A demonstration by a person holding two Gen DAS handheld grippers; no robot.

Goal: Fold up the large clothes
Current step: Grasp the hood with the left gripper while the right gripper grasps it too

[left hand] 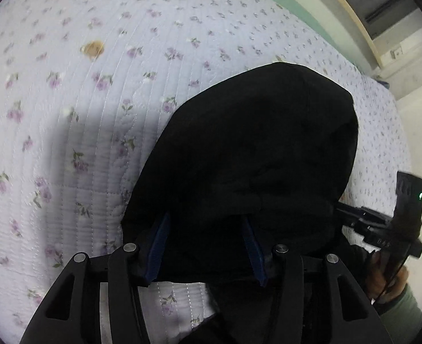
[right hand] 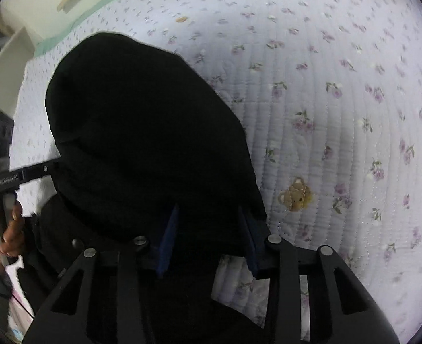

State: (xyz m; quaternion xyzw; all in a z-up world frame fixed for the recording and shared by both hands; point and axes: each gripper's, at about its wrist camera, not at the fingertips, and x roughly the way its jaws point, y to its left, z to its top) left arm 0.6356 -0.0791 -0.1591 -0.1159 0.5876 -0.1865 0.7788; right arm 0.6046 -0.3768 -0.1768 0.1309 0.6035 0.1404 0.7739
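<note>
Left hand-held gripper [left hand: 208, 246] & right hand-held gripper [right hand: 211, 243]: jaws parted, released, black garment [left hand: 256, 154] slack between the pads. Garment lies bunched on bed quilt [left hand: 96, 114], beside teddy print [right hand: 295, 193]. Prob. partly folded; can't tell how many folds left.

**Colours on the bed: black garment, lilac-flower quilt**

The garment [left hand: 254, 149] is solid black, no print or trim that I can make out. The quilt [left hand: 96, 114] under it is pale bluish white with small purple flowers on green stems, plus stitched lines running across it. There's a tan teddy bear print [right hand: 295, 194] here and there too. A mint green sheet [left hand: 282, 0] peeks out along the far edge. Both tools are black, and the left gripper [left hand: 208, 246] and right gripper [right hand: 209, 240] have dark blue finger pads [left hand: 159, 243]. The sleeve [left hand: 406, 312] looks greyish green.
</note>
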